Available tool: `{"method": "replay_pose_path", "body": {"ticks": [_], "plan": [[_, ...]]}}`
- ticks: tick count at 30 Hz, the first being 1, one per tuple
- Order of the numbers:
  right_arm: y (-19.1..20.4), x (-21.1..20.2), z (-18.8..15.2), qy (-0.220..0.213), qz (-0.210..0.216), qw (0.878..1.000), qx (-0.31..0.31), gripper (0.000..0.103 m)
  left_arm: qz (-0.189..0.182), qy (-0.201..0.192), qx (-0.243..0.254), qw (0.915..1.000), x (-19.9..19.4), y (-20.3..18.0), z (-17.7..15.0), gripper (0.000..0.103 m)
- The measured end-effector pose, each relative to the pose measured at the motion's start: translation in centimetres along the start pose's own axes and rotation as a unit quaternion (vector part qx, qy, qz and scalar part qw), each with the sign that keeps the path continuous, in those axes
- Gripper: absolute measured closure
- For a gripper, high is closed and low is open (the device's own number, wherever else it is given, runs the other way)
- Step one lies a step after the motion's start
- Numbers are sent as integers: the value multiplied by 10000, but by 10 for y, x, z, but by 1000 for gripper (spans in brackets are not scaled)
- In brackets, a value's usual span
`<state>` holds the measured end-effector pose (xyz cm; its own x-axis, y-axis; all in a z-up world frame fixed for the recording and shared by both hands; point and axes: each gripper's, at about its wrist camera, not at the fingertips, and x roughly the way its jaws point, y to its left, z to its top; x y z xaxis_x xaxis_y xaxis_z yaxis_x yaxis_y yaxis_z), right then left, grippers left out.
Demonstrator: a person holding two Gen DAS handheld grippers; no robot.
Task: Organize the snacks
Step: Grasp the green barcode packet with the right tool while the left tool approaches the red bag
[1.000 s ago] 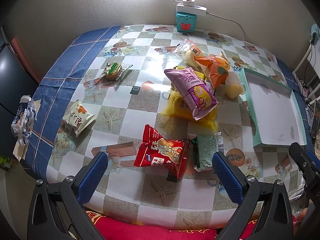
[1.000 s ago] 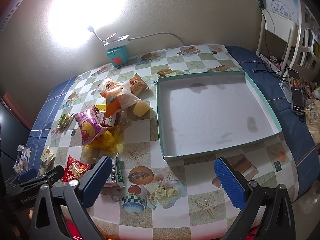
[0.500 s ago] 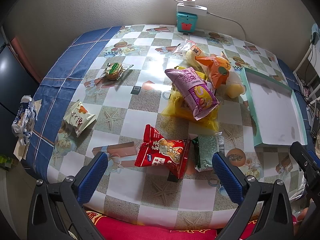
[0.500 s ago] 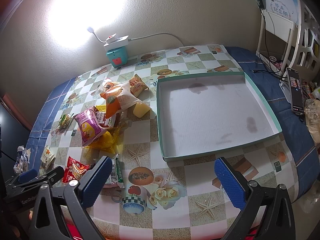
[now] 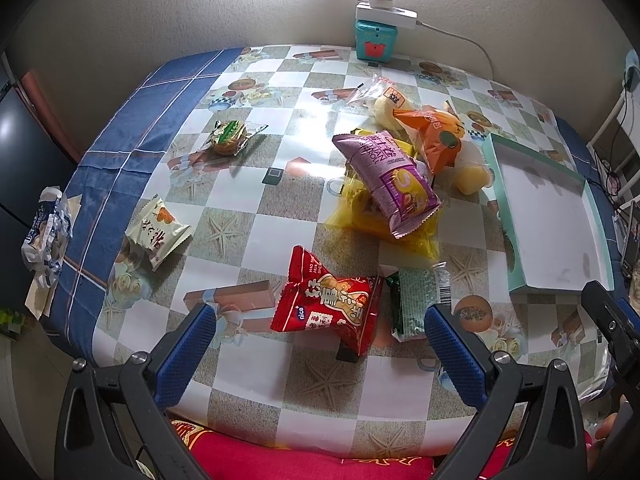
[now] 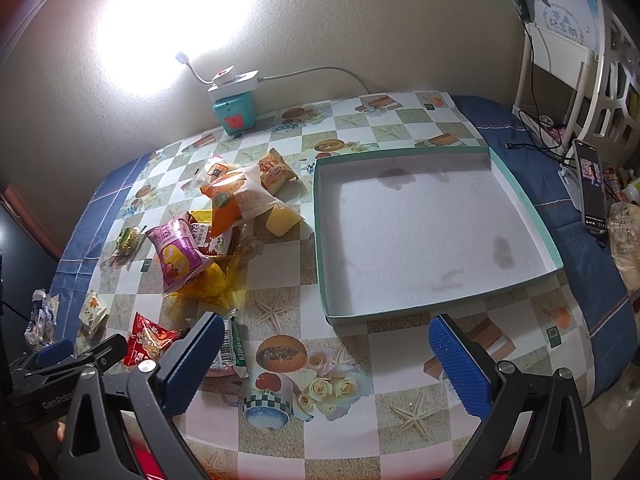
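Note:
Several snack packs lie on the checked tablecloth. A red pack (image 5: 334, 308) and a green pack (image 5: 418, 304) lie just ahead of my open, empty left gripper (image 5: 320, 344). Further back a purple pack (image 5: 392, 184) rests on a yellow bag (image 5: 360, 216), with an orange pack (image 5: 436, 136) and a yellow jelly cup (image 5: 472, 178) behind. A white pack (image 5: 158, 232) and a round green snack (image 5: 230, 138) lie to the left. An empty teal-rimmed box (image 6: 432, 232) stands on the right. My right gripper (image 6: 324, 356) is open and empty in front of the box's near rim.
A teal lamp base with a white power strip (image 6: 234, 110) stands at the back by the wall. A phone (image 6: 592, 188) and cables lie on the blue cloth at the right. Crumpled wrappers (image 5: 44, 228) sit at the left edge.
Both grippers have barely moved, drifting slightly. Nothing on the table has shifted.

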<state>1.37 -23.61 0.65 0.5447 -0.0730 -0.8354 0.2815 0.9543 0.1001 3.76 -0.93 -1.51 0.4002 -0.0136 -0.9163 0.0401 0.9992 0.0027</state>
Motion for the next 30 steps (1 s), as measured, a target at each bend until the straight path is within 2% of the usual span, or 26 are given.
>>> {"method": "replay_pose_path", "body": {"ticks": [5, 10, 14, 19, 25, 30], "plan": [[7, 1, 1, 1, -67, 9999, -81, 0, -56, 13, -61, 10000, 1, 5, 1, 0], [22, 8, 4, 109, 9, 9997, -238, 0, -100, 22, -260, 9996, 5, 26, 7, 0], [44, 20, 5, 325, 208, 9983, -438, 0, -141, 50, -587, 9982, 12, 57, 11, 0], [78, 47, -3, 717, 325, 9937, -803, 0, -243, 35, -745, 9969, 24, 84, 12, 0], [100, 83, -18, 1337, 329, 9832, -1201, 0, -647, 313, -706, 9949, 47, 83, 7, 0], [108, 105, -27, 1681, 307, 9753, -1397, 0, -879, 565, -312, 9940, 62, 61, 4, 0]]}}
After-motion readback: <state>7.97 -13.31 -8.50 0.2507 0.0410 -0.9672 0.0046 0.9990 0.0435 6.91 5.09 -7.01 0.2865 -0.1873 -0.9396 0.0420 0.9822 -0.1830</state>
